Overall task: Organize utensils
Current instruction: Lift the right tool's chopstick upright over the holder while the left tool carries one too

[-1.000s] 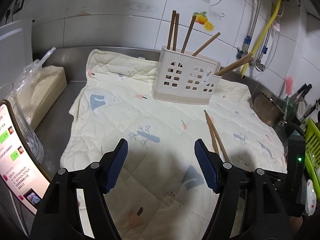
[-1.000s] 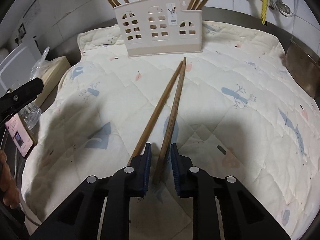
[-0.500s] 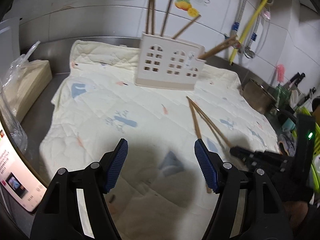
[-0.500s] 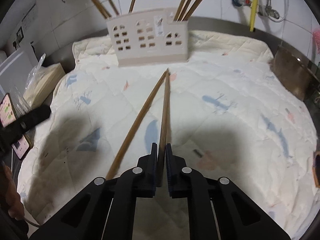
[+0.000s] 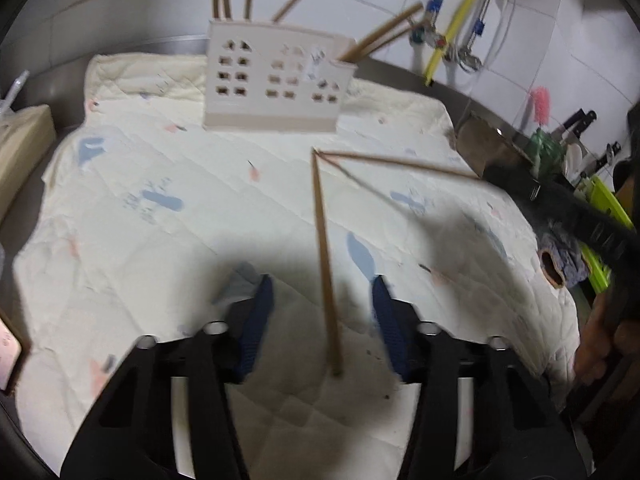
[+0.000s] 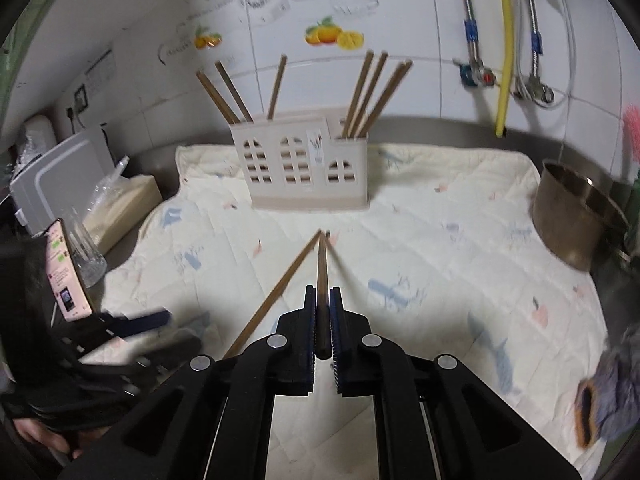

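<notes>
Chopsticks: one brown wooden chopstick clamped between the right gripper blue pads, tip pointing far toward the cream utensil holder. Second chopstick lies on the quilted cloth, near end between the left gripper spread fingers, untouched. Holder already has several chopsticks upright.
</notes>
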The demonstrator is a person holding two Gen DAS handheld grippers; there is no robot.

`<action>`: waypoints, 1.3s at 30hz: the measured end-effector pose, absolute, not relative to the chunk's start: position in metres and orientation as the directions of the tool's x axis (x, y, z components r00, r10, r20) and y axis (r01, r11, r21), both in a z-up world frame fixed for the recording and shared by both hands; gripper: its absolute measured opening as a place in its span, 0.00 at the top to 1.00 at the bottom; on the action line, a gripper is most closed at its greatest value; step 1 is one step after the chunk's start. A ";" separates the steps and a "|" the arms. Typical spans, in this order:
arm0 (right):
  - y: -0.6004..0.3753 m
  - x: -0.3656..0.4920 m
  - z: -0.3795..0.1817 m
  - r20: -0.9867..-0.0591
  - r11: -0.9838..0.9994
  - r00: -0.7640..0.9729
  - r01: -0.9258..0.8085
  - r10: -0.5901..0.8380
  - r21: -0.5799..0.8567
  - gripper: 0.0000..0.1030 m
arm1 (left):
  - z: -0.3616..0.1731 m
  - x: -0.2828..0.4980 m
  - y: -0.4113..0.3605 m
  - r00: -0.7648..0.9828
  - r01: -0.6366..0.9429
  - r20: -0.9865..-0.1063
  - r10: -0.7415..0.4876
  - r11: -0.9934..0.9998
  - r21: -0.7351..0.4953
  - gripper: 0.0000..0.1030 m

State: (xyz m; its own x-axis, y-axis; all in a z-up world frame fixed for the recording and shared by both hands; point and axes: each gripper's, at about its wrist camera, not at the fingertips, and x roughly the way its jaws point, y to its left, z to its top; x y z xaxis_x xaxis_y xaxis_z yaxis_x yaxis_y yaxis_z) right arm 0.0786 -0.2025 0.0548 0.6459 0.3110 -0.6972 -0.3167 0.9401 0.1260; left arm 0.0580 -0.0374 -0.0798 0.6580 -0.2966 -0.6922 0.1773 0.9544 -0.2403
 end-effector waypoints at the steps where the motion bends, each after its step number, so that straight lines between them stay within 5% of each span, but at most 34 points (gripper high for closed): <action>1: -0.204 0.079 0.058 -0.691 0.938 0.651 -0.324 0.315 0.122 0.94 | -0.083 0.060 -0.040 0.650 0.178 -0.700 -0.296 0.955 -0.238 0.65; 14: -0.211 0.093 0.078 -0.660 0.916 0.662 -0.385 0.356 0.108 0.94 | -0.101 0.073 -0.053 0.614 0.150 -0.756 -0.224 0.974 -0.167 0.94; 39: -0.198 0.190 0.183 -0.621 0.846 0.642 -0.530 0.449 0.064 0.94 | 0.111 0.148 -0.018 0.811 0.225 -0.535 -0.235 0.971 -0.086 0.95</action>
State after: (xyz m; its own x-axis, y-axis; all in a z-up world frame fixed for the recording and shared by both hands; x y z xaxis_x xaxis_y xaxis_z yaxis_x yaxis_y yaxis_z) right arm 0.1901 -0.1978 0.1833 0.6422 0.4490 -0.6212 -0.5296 0.8458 0.0640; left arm 0.1477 -0.0179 0.1107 0.8111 -0.2355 -0.5354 0.2252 0.9705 -0.0857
